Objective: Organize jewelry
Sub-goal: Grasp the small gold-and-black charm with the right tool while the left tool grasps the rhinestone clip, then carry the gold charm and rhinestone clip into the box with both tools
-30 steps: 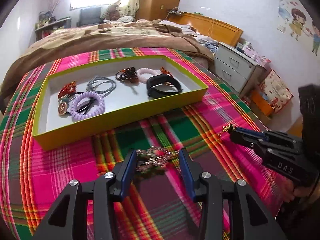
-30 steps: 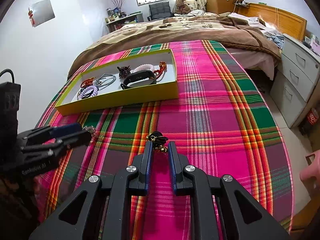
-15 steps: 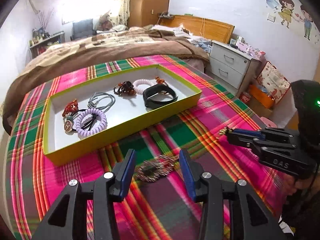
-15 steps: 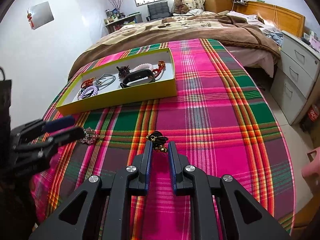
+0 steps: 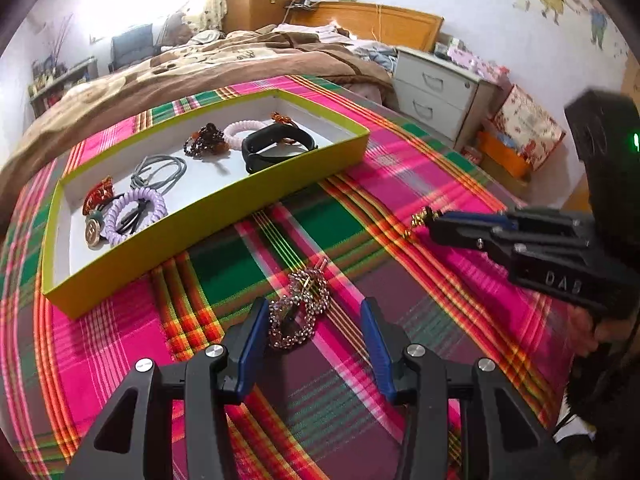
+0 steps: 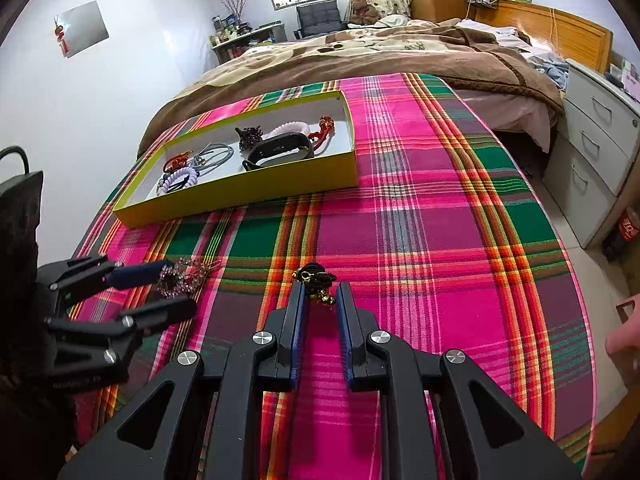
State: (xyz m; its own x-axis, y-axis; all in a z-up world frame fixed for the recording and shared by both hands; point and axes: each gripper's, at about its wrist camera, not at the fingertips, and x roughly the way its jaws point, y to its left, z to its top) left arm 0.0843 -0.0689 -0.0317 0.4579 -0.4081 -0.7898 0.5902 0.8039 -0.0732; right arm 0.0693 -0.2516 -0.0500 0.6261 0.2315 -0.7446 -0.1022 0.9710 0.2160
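The left gripper (image 5: 312,320) stands with its jaws wide apart, poised over a beaded, sparkly hair ornament (image 5: 298,312) that lies on the plaid cloth (image 5: 400,168) between the blue pads, untouched as far as I can tell; the right gripper (image 6: 320,294) is narrow — pinched on a small black cord with gold bells (image 6: 318,282) at its tips; beyond both sits the yellow-green tray (image 5: 200,208), already holding a lilac coil tie (image 5: 134,214), a grey loop (image 5: 160,168), a dark bead bracelet (image 5: 206,140) and a black band (image 5: 278,142).
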